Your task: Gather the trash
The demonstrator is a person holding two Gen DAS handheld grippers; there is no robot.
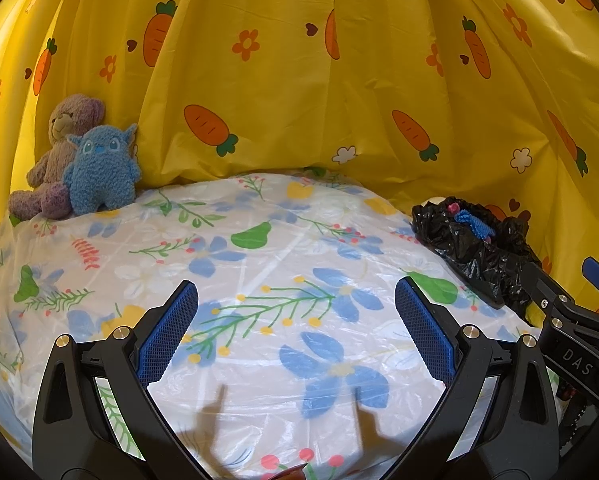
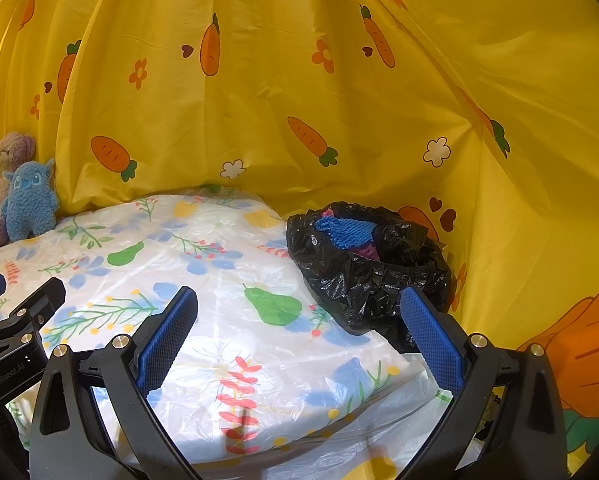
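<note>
On the flowered table cover (image 2: 227, 360) before the yellow curtain (image 2: 299, 100), your left gripper (image 1: 295, 332) and right gripper (image 2: 299, 336) are both spread and empty, and the black trash bag (image 2: 363, 276), at the far right edge, looks light and soft, so pinch its crumpled rim.

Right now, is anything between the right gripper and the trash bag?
Nothing visible. The right gripper is open, and only bare floral tablecloth lies between it and the black trash bag, just ahead to its right.
</note>
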